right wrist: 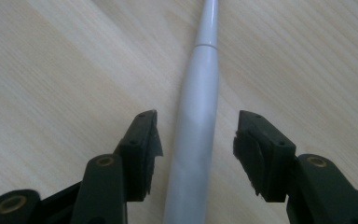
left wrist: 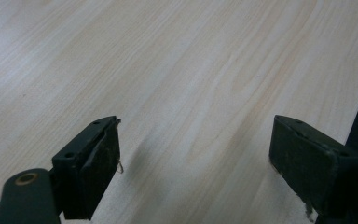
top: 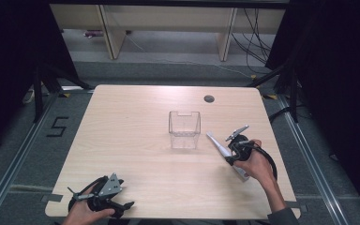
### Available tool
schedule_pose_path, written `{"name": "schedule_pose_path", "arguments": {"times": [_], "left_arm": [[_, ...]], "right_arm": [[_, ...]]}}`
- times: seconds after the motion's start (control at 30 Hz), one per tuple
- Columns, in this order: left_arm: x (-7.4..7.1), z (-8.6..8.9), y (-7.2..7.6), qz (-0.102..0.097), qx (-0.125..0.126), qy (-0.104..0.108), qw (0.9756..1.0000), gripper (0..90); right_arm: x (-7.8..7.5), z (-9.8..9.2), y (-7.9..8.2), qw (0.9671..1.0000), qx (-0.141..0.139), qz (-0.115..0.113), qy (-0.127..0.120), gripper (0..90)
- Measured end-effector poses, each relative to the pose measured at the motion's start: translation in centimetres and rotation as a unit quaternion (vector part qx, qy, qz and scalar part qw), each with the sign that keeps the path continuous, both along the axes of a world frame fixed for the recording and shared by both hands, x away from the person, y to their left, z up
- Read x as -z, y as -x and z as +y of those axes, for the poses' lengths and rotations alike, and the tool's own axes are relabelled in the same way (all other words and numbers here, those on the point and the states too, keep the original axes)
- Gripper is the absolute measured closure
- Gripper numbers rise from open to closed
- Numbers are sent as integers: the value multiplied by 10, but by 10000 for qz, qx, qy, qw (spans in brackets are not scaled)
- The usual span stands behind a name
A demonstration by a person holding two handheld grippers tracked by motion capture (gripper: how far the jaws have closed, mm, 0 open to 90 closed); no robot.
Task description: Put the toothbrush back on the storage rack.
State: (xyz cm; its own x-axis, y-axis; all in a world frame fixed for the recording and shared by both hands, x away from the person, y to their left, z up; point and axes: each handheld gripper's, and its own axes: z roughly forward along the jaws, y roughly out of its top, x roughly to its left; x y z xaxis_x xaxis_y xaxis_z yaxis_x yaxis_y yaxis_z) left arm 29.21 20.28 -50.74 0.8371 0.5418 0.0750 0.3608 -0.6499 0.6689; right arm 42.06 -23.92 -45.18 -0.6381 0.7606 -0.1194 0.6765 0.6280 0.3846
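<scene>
Right hand-held gripper [right wrist: 196, 140] apart astride white electric toothbrush [right wrist: 198, 107], unclamped, high view adds clear box [top: 184, 129], left hand-held gripper [left wrist: 196, 158] apart

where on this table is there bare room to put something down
Bare wood runs across the whole left half of the table, from the clear box down to the left claw. It is crowded only right of the box, where the white wand lies between the right claw's jaws.

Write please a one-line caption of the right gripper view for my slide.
Open right gripper straddling a white pen-like tool that lies on the wooden table, pads clear of it.
</scene>
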Motion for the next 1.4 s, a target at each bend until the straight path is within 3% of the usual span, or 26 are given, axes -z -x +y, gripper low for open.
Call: {"name": "schedule_pose_path", "arguments": {"times": [0.9,1.13,1.4], "left_arm": [[-1,0,0,-40,41,-11,10000,157],[-2,1,-1,-15,52,-48,10000,157],[-1,1,-1,15,50,-38,10000,157]], "right_arm": [[17,6,-29,9979,-45,614,197,574],[20,8,-33,9962,-98,843,215,625],[21,14,-43,9912,-200,1223,467,659]]}}
